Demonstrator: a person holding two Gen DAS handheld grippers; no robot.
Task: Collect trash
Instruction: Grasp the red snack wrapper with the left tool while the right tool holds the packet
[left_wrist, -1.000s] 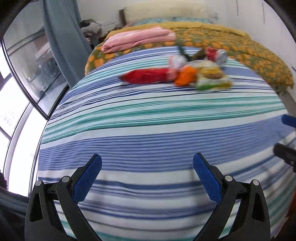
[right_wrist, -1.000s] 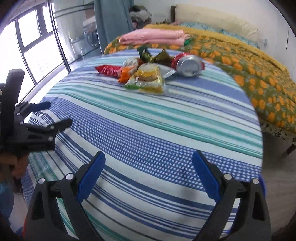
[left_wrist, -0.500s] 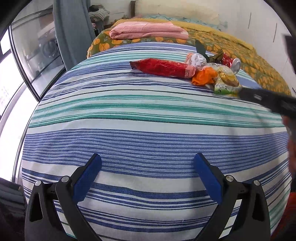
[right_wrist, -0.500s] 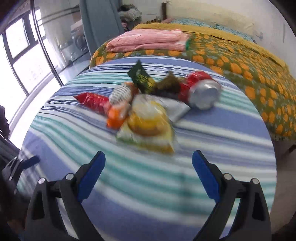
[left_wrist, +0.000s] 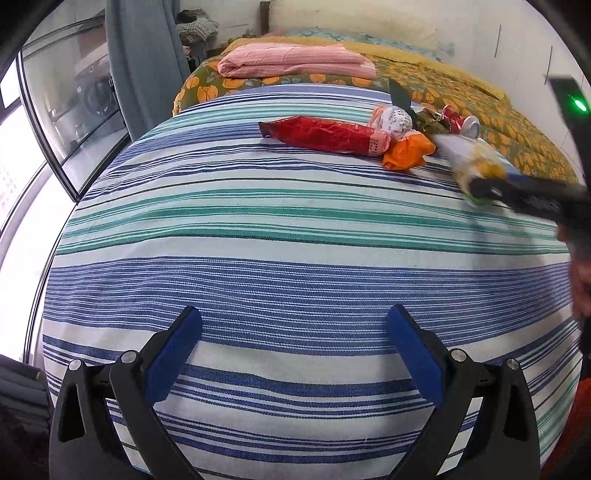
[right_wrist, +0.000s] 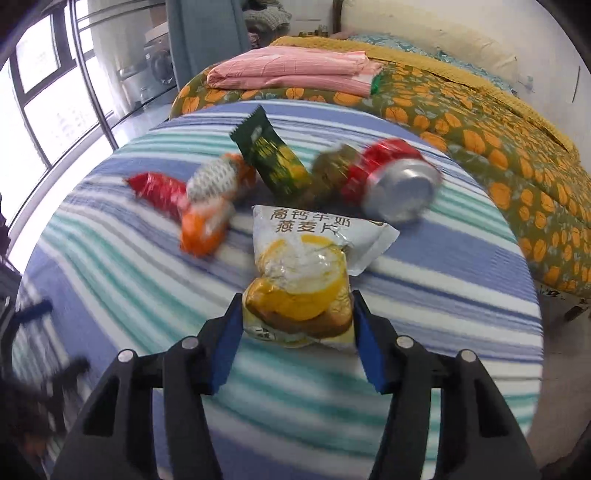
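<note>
Striped cloth (left_wrist: 258, 229) covers a round table, the biggest surface here; a bed with an orange-patterned cover (right_wrist: 480, 122) and a folded pink blanket (right_wrist: 295, 72) lie behind it; the trash sits in a loose heap toward the far side of the cloth; right gripper (right_wrist: 297, 325) is closing on the nearest piece, a clear yellow-and-white snack bag (right_wrist: 299, 280), blue pads at both sides of its lower end and apparently touching the film; left gripper (left_wrist: 293, 350) hangs wide open over bare stripes, holding nothing, well apart from the heap; judgement: finish the squeeze low on the bag where it is fullest, then lift straight up so the crushed red can (right_wrist: 395, 184) just beside it is not dragged along; the film looks slippery and may slide out; long red wrapper (left_wrist: 325, 133), orange wrapper (left_wrist: 406, 150) and dark green packet (right_wrist: 269, 155) wait for later; the right view is blurred, so contact is hard to confirm; no bin shows in either view.
</note>
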